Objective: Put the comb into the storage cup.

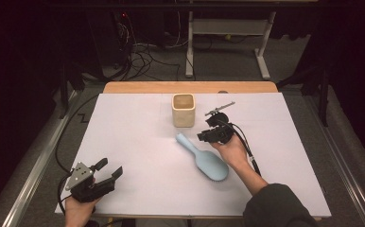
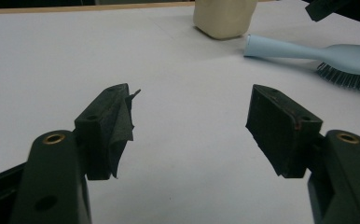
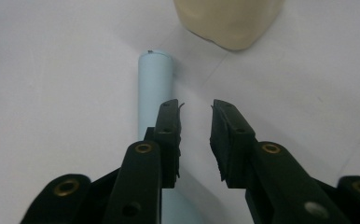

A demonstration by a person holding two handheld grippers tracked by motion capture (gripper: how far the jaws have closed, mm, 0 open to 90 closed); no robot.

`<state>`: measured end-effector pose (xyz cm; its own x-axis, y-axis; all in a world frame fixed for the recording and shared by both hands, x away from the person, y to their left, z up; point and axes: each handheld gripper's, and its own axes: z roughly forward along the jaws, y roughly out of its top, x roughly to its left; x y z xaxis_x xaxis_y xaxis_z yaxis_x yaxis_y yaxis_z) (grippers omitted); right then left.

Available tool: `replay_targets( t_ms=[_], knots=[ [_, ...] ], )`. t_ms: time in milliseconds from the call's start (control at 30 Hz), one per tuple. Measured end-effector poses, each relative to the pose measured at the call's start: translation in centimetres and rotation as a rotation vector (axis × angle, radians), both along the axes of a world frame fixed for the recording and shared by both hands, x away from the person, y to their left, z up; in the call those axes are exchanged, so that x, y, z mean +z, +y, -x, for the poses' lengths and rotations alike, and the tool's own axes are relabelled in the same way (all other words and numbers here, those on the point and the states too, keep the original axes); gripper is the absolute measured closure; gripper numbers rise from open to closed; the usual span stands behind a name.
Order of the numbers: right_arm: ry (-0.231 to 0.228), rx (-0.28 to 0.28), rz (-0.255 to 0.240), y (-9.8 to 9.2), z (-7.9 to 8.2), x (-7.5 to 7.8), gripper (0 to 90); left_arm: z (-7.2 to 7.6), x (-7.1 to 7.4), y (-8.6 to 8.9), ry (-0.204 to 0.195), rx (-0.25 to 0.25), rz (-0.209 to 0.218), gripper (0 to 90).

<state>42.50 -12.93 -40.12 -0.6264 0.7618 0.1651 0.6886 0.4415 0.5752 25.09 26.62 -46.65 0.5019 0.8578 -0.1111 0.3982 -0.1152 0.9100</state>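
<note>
My left gripper rests low at the near left corner of the white sheet-covered table, close to the sheet's front edge, its jaws standing well apart with nothing between them. In the left gripper view only bare white surface lies ahead of the pads, so there is wide open room from there toward the middle and toward the far wooden edge of the table.

Toward the middle, the pale blue plastic hairbrush lies flat on the sheet, slanted, its round handle end pointing up toward the far side and its bristled head nearer to me. Just beyond the handle tip stands the cream-coloured square cup, upright, apart from the brush; its inside looks empty from above.

My right gripper hovers over the brush handle, beside the cup's near right corner. In the right gripper view its jaws are narrowly parted, holding nothing: the handle runs under the left jaw, not between the pads. Right of that hand the sheet is open out to its right edge.
</note>
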Motion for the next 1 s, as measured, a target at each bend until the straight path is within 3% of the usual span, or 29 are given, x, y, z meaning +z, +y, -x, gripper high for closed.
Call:
replay_targets(
  t_ms=[300,467,667,800,1000],
  knots=[
    [0.067,0.028,0.113,2.9,-1.6,-0.9,89.3,0.1,0.1,0.1,-0.008,0.005,0.004,32.0],
    [0.097,0.022,0.176,3.9,-2.4,-1.3,90.0,0.1,0.1,-0.1,-0.008,-0.003,0.001,32.0],
    [0.136,-0.013,0.195,4.8,-3.2,-1.7,90.0,0.1,0.1,0.0,-0.010,-0.002,0.002,32.0],
    [0.148,0.007,0.222,5.5,-3.6,-2.1,90.0,0.0,0.1,-0.1,-0.005,-0.003,-0.005,31.9],
    [0.192,0.000,0.213,6.2,-4.0,-2.3,90.0,0.0,0.0,-0.1,0.000,-0.002,-0.005,32.0]
  ],
)
